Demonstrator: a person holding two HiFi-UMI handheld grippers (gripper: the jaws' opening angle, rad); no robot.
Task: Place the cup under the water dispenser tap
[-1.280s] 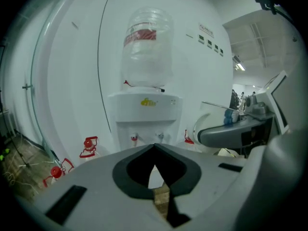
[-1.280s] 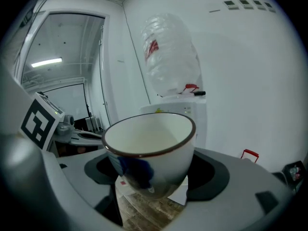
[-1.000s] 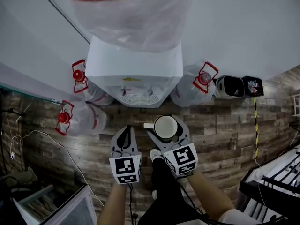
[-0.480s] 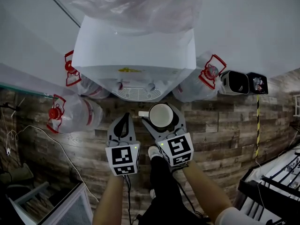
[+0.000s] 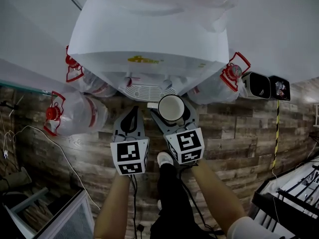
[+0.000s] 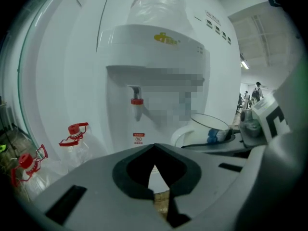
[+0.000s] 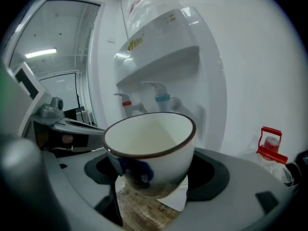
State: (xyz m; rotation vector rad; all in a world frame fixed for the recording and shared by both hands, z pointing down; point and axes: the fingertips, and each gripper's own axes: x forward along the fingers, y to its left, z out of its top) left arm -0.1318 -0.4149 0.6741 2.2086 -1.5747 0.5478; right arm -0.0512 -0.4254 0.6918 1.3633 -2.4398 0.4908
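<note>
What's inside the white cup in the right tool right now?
Nothing visible: the white brown-rimmed ceramic cup in the right tool shows a bare white interior from the head view. In the right gripper view, its near wall hides the bottom.

Left gripper (image 5: 134,109), right gripper (image 5: 172,108): grey shells, black pads lining jaws. Left cube (image 5: 129,156), right cube (image 5: 185,146): white, showing black square markers. Black cable (image 5: 133,203) trailing. Person wearing black trousers (image 5: 172,198), white shoe (image 5: 164,159), white sleeve (image 5: 249,229).

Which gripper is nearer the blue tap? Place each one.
Right. The right gripper, shut on the cup, is just short of the blue tap; the left gripper, shut and empty, is farther left, facing the red tap.
</note>
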